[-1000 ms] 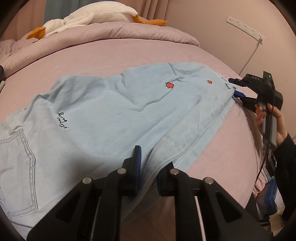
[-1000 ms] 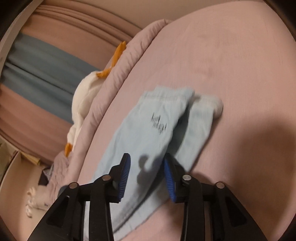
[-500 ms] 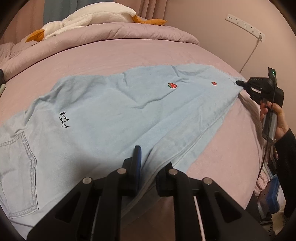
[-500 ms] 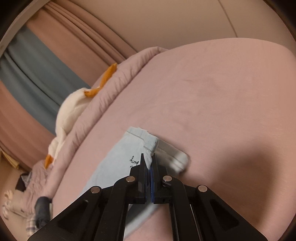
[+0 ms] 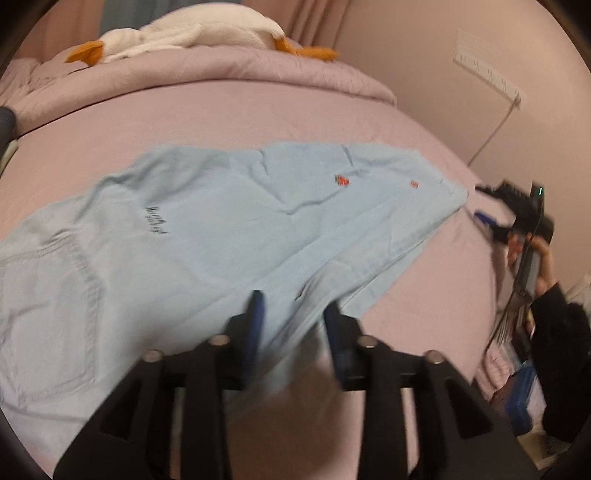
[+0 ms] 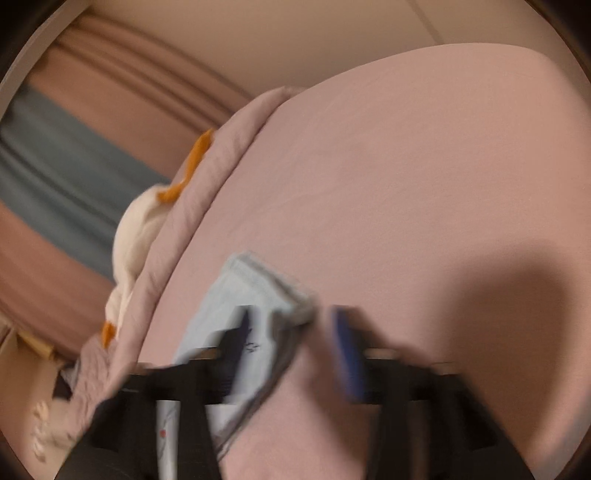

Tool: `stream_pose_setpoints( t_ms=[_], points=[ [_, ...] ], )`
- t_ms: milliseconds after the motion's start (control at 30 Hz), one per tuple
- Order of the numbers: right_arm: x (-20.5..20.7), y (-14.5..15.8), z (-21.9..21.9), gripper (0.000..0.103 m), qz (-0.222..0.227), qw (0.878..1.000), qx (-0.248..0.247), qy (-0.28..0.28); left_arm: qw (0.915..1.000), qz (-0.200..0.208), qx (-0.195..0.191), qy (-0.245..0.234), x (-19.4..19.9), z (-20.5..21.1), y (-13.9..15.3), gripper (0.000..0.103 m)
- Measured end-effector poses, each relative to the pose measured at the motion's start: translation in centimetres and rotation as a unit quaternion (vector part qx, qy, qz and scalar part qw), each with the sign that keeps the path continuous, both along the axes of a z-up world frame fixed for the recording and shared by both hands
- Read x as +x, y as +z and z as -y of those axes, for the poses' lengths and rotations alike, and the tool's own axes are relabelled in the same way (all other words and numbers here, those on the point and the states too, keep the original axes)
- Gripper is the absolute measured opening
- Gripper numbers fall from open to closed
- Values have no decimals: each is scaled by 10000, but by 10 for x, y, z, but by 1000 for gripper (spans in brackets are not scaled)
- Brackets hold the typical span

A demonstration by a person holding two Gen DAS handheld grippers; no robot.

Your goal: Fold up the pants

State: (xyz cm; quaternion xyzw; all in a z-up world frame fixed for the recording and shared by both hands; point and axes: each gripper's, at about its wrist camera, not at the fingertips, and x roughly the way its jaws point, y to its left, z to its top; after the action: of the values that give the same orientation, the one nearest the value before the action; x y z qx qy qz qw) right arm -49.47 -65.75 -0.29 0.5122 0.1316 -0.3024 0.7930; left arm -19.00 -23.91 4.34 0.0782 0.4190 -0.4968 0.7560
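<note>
Now my left claw (image 5: 293,314) has just been opening: its blue pads stand apart over the near edge of the pants (image 5: 207,236), with the cloth lying loose between them and neither pad pressing it. My right claw (image 6: 295,332) has just been opening too, and its jaws are spread, the hem corner of the pants (image 6: 258,291) lying flat on the bed (image 6: 406,166) between and just ahead of them, gripped by nothing. These pale blue pants lie flat on the pink bed (image 5: 258,107), folded lengthwise. From my left view their long axis runs from the lower left, where a back pocket (image 5: 51,310) shows, up toward the right, where the leg ends close to my right claw (image 5: 491,218). Small black script (image 5: 157,221) sits near the pocket end, and two red patches, one (image 5: 341,180) larger and one (image 5: 414,184) smaller, lie toward the hem end. Only the left view gives the whole length of the garment, plus my right hand (image 5: 535,254) on its handle, a dark sleeve (image 5: 565,332), and a white power strip (image 5: 487,70) on the wall with its cord hanging down. The right view, blurred, looks back along the pants from the hem end and shows only that end. Both views catch the rumpled quilt (image 5: 221,74) and the white plush goose (image 5: 192,33) with orange feet at the far side; the right view alone shows the pink and grey-blue curtains (image 6: 55,166) behind it.
</note>
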Motion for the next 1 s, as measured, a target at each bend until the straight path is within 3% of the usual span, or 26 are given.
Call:
stream_pose_setpoints(
  t_ms=[100,233,367,433,467,500,533,633,700,767,833,867,900,933,1000],
  points=[
    [-3,-7,3,60,46,9998,152,138,9995,74,-174,248,4,-19,9,52],
    [23,-5,2,60,-198,9988,56,436,9970,-128,-489,578,19,-37,19,53],
    [59,-6,2,59,-501,9955,-112,801,9941,-97,-375,1009,37,-46,12,53],
    [69,-6,5,45,-505,9952,-147,827,9910,-49,-174,1323,46,-49,2,53],
    [73,-6,6,24,-536,9950,-110,837,9879,-27,40,1552,53,-52,-7,53],
    [76,-8,8,12,-485,9948,-63,898,9860,-93,132,1658,60,-57,-14,51],
    [77,-7,9,11,-446,9946,-80,932,9843,-161,165,1748,64,-60,-20,49],
    [79,26,-5,10,-600,9884,-984,991,9859,88,346,1637,61,-57,-21,45],
    [76,55,-21,9,-712,9779,-1716,955,9856,313,555,1564,59,-50,-21,45],
    [77,67,-30,10,-1100,9647,-2265,776,9853,364,583,1565,60,-48,-22,45],
    [85,52,-18,12,-1452,9636,-2096,802,9855,294,499,1593,62,-53,-23,45],
    [91,40,-8,20,-1691,9637,-1883,851,9858,284,488,1582,63,-54,-23,45],
    [98,21,5,23,-2102,9615,-1562,829,9862,296,503,1551,63,-53,-23,45],
    [98,9,15,25,-2231,9633,-1257,802,9864,310,522,1526,63,-54,-23,45],
    [86,18,17,28,-1851,9717,-1333,616,9867,312,535,1504,62,-57,-23,45]
  ],
)
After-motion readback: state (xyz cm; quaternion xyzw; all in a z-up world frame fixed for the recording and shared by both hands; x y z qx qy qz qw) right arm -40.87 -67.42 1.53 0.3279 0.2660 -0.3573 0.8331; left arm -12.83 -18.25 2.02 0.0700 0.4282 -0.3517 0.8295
